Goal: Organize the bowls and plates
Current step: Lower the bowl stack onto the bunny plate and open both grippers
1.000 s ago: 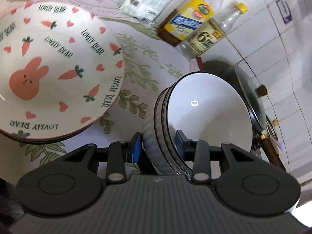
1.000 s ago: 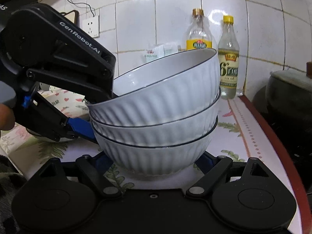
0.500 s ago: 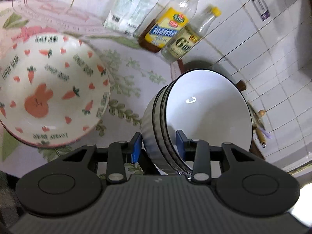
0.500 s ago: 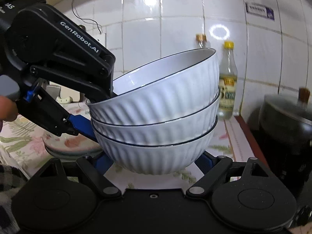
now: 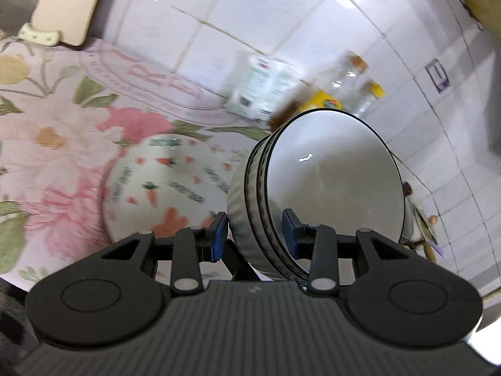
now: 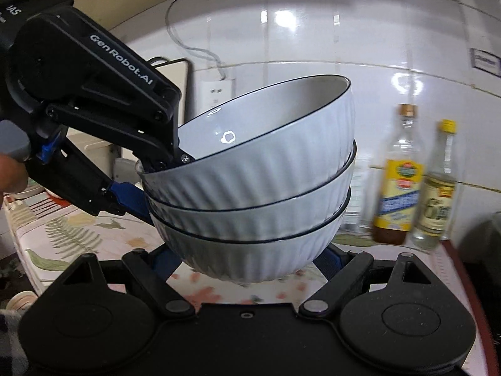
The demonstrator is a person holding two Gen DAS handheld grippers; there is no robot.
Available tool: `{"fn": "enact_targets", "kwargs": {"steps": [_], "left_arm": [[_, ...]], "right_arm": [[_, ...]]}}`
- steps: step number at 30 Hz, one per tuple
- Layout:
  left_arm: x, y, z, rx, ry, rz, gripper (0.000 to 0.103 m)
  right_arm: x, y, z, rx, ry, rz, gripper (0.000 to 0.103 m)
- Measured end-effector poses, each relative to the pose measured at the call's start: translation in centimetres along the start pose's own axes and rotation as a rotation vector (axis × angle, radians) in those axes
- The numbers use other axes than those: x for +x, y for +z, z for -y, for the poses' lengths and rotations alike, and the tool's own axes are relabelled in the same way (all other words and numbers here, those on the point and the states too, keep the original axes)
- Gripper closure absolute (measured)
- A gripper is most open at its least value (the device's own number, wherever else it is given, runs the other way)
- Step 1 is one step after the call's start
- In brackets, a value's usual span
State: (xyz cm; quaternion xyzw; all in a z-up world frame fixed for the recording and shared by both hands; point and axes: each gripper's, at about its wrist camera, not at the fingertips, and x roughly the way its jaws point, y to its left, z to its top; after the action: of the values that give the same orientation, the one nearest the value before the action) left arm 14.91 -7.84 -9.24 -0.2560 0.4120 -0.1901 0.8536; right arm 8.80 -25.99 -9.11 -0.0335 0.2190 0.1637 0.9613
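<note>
Bowls point(image 6: 250, 188), three of them, white and ribbed with dark rims, sat nested in one stack held clear above the counter. The left gripper point(image 5: 253, 235) clamped the stack's near rim, one blue-padded finger point(image 5: 289, 228) inside the top bowl and the other against the ribbed outer wall, so its jaws stood narrow and closed on the walls of the stack. In the right wrist view the left gripper point(image 6: 150, 175) reached in from the left, and part of a hand point(image 6: 12, 175) showed behind it at the picture's edge. The right gripper point(image 6: 247, 260) stood with its jaws wide, one blue finger point(image 6: 332, 258) on each side of the lowest bowl's base; contact of the pads with the bowl could not be judged, as the bowl hid the fingertips. The stack tilted, its open mouth turned up toward the left gripper. Below it lay a floral cloth point(image 5: 62, 131) on the counter, and on the cloth rested a bowl printed with carrots point(image 5: 162, 188), well apart from the lifted stack. Against the tiled wall point(image 6: 281, 31) stood two bottles: one with a yellow label point(image 6: 397, 188), and just beside it a clear one with a yellow cap point(image 6: 438, 188). A white packet point(image 5: 263, 91) leaned on the wall near them.
</note>
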Motion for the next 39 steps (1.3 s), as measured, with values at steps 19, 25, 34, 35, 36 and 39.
{"fn": "enact_targets", "kwargs": {"steps": [19,25,34,35,36,39], "left_arm": [[6.5,1.7,-7.5,-0.087,0.051,-0.041,0.067],[7.4,1.5,-8.1,-0.094,0.067,-0.056,0.067],[7.6,1.3,-8.1,-0.101,0.067,-0.056,0.067],[7.6,1.2,-8.0,-0.105,0.074,-0.055,0.067],[7.6,1.3,-7.7,-0.101,0.085,-0.057,0.067],[7.5,1.4,-7.3,-0.081,0.105,-0.057,0.066]], "right_arm": [[9.5,-1.5,-1.3,0.003,0.013,-0.235,0.012],[10.6,-2.3,-1.2,0.005,0.008,-0.287,0.012],[11.2,-2.3,-0.7,0.015,0.014,-0.319,0.013],[11.1,-2.3,-0.8,0.017,0.009,-0.318,0.012],[10.9,-2.3,-0.9,0.017,0.011,-0.322,0.011],[9.8,-2.6,-1.1,0.020,-0.002,-0.328,0.009]]}}
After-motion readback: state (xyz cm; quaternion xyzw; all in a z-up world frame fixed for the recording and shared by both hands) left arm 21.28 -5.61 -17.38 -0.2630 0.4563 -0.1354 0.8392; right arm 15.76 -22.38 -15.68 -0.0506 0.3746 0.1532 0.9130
